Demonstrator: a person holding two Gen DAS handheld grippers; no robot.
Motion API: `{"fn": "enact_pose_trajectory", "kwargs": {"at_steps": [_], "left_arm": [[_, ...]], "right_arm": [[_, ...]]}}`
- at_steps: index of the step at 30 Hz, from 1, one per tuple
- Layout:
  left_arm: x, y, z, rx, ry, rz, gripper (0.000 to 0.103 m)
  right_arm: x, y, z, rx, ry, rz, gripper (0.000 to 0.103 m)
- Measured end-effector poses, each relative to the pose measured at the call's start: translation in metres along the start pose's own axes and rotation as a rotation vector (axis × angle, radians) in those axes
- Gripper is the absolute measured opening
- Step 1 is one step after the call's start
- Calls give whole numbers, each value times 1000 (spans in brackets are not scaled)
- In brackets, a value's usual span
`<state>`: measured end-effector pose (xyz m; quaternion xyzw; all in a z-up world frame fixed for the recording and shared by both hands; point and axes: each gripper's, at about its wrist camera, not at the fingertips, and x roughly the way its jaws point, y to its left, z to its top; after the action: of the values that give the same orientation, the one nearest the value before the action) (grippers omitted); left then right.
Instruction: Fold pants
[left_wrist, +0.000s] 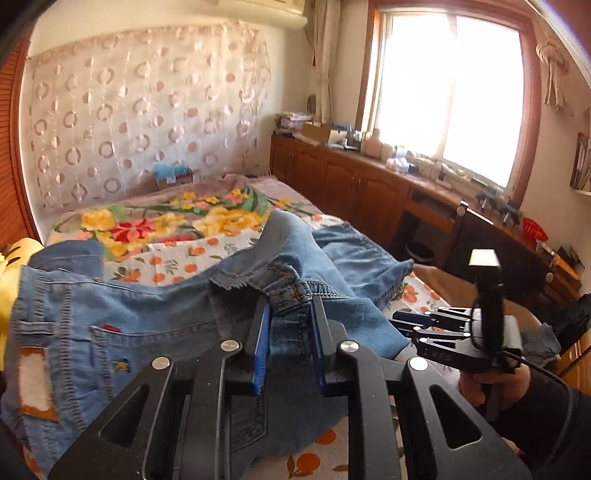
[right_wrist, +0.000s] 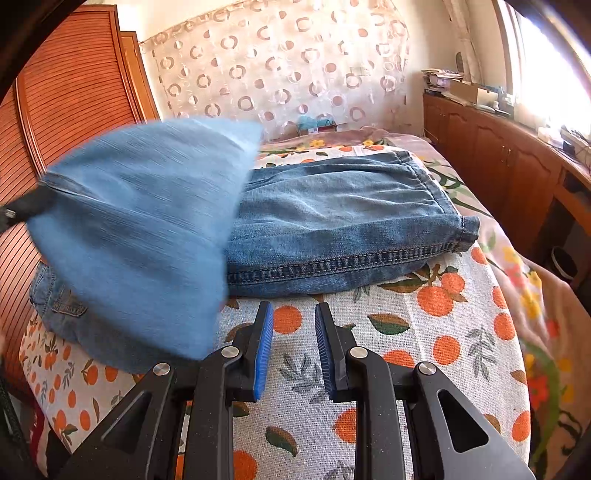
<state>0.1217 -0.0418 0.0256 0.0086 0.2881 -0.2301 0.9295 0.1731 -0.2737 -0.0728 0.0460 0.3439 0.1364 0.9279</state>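
Blue denim pants (left_wrist: 122, 325) lie on a bed with an orange-print sheet (right_wrist: 436, 332). My left gripper (left_wrist: 290, 306) is shut on a bunched seam of the pants and holds that part lifted. In the right wrist view the lifted, blurred denim flap (right_wrist: 140, 229) hangs at the left over the flat pant legs (right_wrist: 340, 221), with the left gripper's dark tip (right_wrist: 26, 206) at its edge. My right gripper (right_wrist: 294, 314) is open and empty, just above the sheet in front of the pants. It also shows in the left wrist view (left_wrist: 410, 326), to the right of the pants.
A floral blanket (left_wrist: 177, 218) covers the far part of the bed. Wooden cabinets (left_wrist: 351, 181) with clutter run under the window on the right. A slatted wooden door (right_wrist: 66, 96) stands at the left. A patterned curtain (left_wrist: 140, 110) hangs behind the bed.
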Motion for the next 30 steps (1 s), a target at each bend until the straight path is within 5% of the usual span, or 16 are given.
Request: {"fn": "enact_pose_trajectory", "kwargs": {"at_steps": [6,17,24,29,30], "left_arm": [[-27,21,-14,-29,17,35,21],[-10,33,-60,-70,110,62,21],[-11,32,-66,-69,121,56,21],[-11,33,-66,-79,120,45,21],[-11,32,-67,-79,120,42,21]], "right_arm": [[1,0,0,-3,1,1,24],[-4,6,10,-40,2,64,24],[-9,36,37,-132,-29,201,48],[9,55,37,-191,42,236,48],[10,55,36,-189,46,238,38]]}}
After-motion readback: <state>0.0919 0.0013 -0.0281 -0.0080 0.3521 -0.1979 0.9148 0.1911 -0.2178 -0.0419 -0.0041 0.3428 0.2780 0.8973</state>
